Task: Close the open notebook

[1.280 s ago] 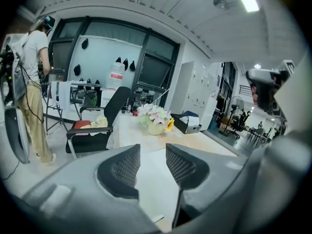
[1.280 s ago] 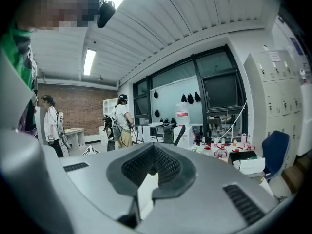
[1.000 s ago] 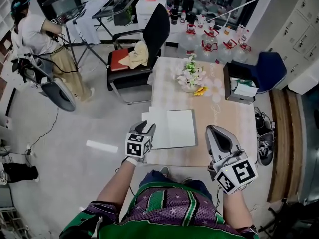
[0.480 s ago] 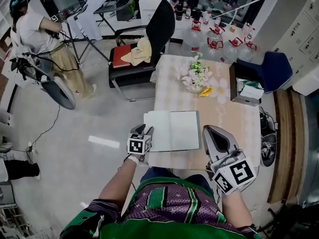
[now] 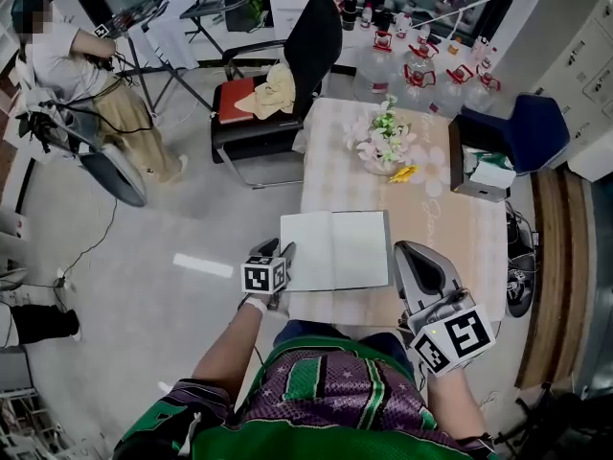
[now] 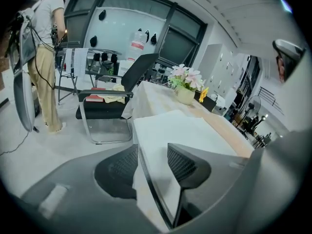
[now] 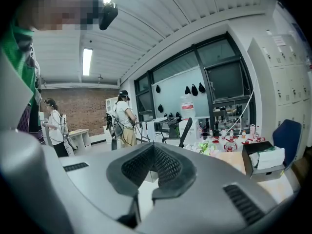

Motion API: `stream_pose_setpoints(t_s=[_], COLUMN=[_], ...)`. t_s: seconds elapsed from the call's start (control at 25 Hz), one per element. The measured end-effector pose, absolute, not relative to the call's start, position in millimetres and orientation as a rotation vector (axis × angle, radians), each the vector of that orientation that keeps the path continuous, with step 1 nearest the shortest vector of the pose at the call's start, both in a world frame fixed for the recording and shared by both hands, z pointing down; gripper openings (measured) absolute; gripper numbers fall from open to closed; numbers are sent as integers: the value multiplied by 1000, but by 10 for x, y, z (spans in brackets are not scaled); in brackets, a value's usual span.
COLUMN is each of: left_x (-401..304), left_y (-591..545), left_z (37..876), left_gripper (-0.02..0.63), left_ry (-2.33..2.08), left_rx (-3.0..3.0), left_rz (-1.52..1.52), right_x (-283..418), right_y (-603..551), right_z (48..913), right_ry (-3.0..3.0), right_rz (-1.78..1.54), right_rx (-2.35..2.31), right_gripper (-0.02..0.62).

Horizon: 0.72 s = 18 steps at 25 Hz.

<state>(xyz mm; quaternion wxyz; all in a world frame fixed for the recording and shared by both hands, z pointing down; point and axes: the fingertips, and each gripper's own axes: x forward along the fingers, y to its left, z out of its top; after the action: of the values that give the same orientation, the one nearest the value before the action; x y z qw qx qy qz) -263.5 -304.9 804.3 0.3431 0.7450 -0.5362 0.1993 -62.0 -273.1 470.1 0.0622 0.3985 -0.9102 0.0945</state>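
The open notebook (image 5: 335, 250) lies flat with blank white pages on the near part of the table (image 5: 450, 247). My left gripper (image 5: 284, 254) is at the notebook's left edge. In the left gripper view the notebook (image 6: 175, 130) fills the middle, and its thin dark cover edge runs between the jaws of the left gripper (image 6: 148, 162). These jaws have just been opening and the pads stand clear of the cover. My right gripper (image 5: 410, 250) hovers just off the notebook's right front corner, its tips together on nothing. The right gripper (image 7: 153, 152) points level across the table.
A vase of flowers (image 5: 386, 142) stands at the table's far end, and a dark box of tissues (image 5: 482, 171) at its right edge. A black chair (image 5: 278, 75) stands beyond the table's far left corner. A person (image 5: 67, 60) works at the far left.
My left gripper has sunk to the notebook's left edge and now straddles the cover. The right gripper has drifted only a little.
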Motion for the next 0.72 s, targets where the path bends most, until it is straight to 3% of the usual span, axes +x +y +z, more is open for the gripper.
stream_pose_setpoints(t_s=[0.24,0.4,0.72], left_x=[-2690,-2545,-2588], left_y=[-3052,-3034,-3038], left_z=[8118,8139,8082], left_gripper=[230,235,199], left_ry=[-1300,-1188,-1215], left_rx=[1816,1813,1819], left_rz=[260,242,280], right_x=[-635,-660,-659], right_y=[-2743,-2725,-2684], right_z=[4724,4770,4772], right_ry=[-2742,-2721,-2697], right_rz=[305,282,294], right_rx=[1217,1217,1232], right_gripper=[0,0,0])
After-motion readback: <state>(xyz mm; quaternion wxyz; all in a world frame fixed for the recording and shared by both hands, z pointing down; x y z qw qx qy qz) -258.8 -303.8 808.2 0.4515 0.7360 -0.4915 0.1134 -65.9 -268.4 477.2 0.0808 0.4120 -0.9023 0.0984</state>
